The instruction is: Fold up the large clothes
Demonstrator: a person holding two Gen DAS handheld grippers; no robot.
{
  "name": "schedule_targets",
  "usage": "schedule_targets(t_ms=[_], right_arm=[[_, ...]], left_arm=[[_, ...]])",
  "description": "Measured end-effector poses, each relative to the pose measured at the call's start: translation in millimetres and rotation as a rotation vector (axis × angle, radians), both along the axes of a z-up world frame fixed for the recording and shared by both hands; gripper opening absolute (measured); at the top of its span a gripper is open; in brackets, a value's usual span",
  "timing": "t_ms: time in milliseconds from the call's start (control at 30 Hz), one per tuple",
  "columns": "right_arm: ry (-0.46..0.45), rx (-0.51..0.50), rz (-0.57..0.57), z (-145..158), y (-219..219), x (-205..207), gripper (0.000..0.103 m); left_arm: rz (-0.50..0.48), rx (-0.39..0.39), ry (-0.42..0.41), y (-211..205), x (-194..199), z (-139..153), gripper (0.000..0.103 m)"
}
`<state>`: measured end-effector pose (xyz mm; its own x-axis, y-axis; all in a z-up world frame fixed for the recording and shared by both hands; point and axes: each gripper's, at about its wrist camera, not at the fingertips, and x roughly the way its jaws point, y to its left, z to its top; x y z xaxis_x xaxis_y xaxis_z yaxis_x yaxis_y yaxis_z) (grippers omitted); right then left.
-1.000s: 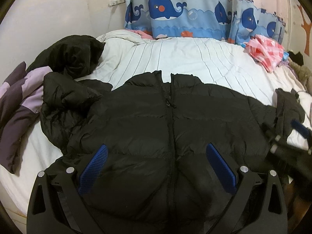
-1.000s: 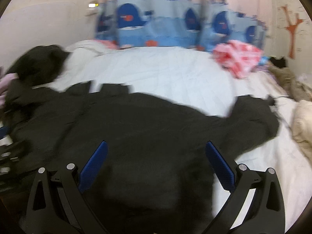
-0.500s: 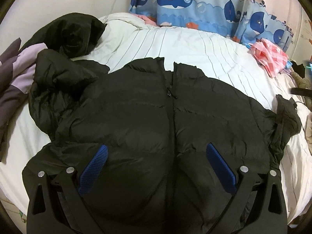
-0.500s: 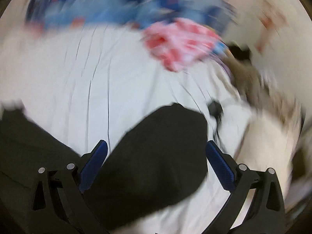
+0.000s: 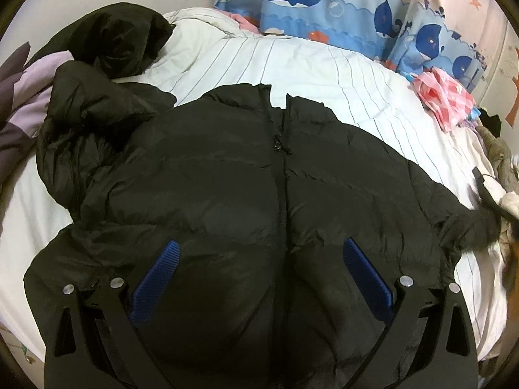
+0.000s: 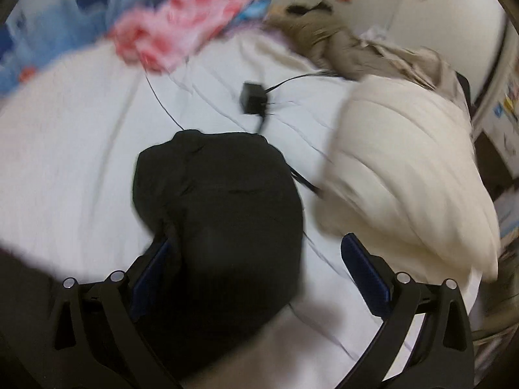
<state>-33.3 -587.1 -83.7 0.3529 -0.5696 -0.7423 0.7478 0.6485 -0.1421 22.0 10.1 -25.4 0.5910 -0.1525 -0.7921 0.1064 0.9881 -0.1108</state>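
A black puffer jacket (image 5: 246, 194) lies front up and zipped on the white striped bed (image 5: 292, 64). Its left sleeve (image 5: 87, 120) is bunched up at the left; its right sleeve (image 6: 217, 201) stretches to the right. My left gripper (image 5: 259, 275) is open and empty, hovering over the jacket's lower front. My right gripper (image 6: 256, 269) is open over the right sleeve's cuff end, the sleeve lying between its fingers; this view is blurred.
Another black garment (image 5: 116, 39) and a purple one (image 5: 22, 103) lie at the left. A pink cloth (image 5: 447, 100) lies at the back right. A cream duvet (image 6: 408, 175), a tan garment (image 6: 337, 45) and a black charger with cable (image 6: 253, 99) lie by the sleeve.
My right gripper swung right from over the jacket body to the right sleeve's end. My left gripper moved in closer over the jacket front. Both stayed open.
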Motion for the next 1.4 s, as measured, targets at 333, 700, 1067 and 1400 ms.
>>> schedule_targets(t_ms=[333,700,1067,1400], right_arm=[[-0.162,0.123,-0.007,62.5,46.7,-118.3,0.097],[-0.438,0.643,-0.264,-6.2,-8.9,-158.2,0.097],[-0.582,0.779,-0.002,-9.6,-10.2,-107.4,0.022],[-0.96,0.493,0.572,261.9,24.7,65.9,0.009]], left_arm=[[-0.004,0.026,-0.039,-9.0,-6.6,8.1,0.097],[-0.012,-0.002,-0.008,-4.4,-2.4,3.6,0.097],[-0.01,-0.015,0.011,-4.8,1.3,-2.2,0.097],[0.098,-0.287,-0.118,4.0,12.2,20.5,0.097]])
